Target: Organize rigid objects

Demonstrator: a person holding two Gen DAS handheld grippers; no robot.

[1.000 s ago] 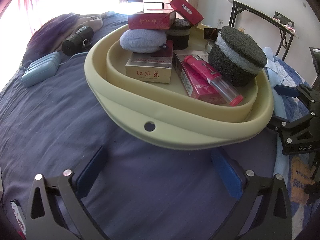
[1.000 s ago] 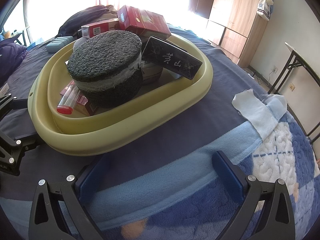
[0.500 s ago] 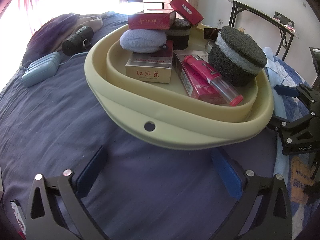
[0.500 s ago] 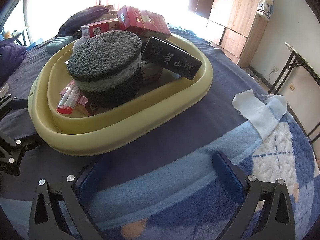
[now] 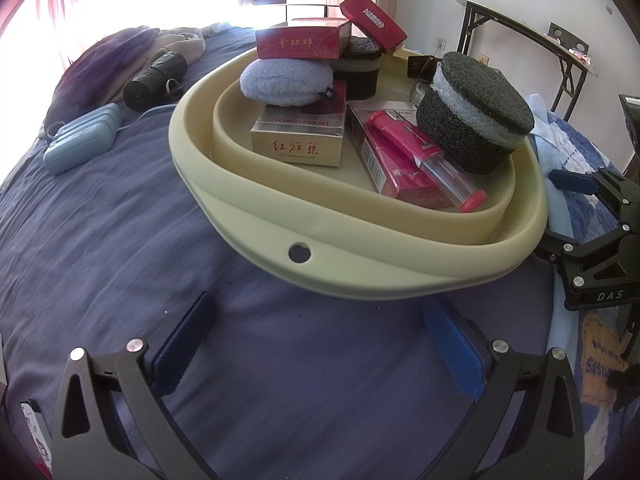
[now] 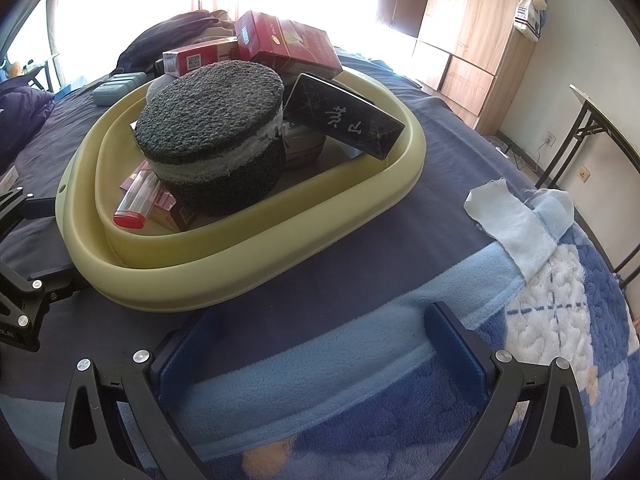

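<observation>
On the far left of the bed (image 5: 100, 240), a pale blue case (image 5: 82, 145) lay on the dark blue sheet, with a black rolled bundle (image 5: 156, 80) just behind it near a heap of clothes. The left hand-held gripper (image 5: 320, 344) hovered over the sheet with its blue-padded fingers (image 5: 452, 350) spread wide and nothing between them, just short of the near rim of a pale yellow basin (image 5: 360, 264). The basin sat on the bed and held all the gathered things. At its left side a gold box (image 5: 298, 146) lay flat, a grey-blue puff (image 5: 286, 82) rested on top of it, and a red box (image 5: 300, 43) lay on the puff. Behind these stood a small black sponge (image 5: 358, 68) with another red box (image 5: 374, 26) tilted against it. To the right of the gold box a pink carton (image 5: 396, 164) lay flat, and a pink tube with a red cap (image 5: 428, 160) rested along it. Further right a large black round sponge with a pale band (image 5: 476, 112) sat tilted, partly on the carton. In the right wrist view a black box with pale lettering (image 6: 344, 116) leaned on the basin's far rim beside that sponge. The right hand-held gripper (image 6: 320, 348) hung over a light blue blanket (image 6: 400, 380) near the basin, its fingers (image 6: 456, 348) likewise spread apart and empty. A folding desk (image 5: 520, 28) stood by the wall at the far right.
</observation>
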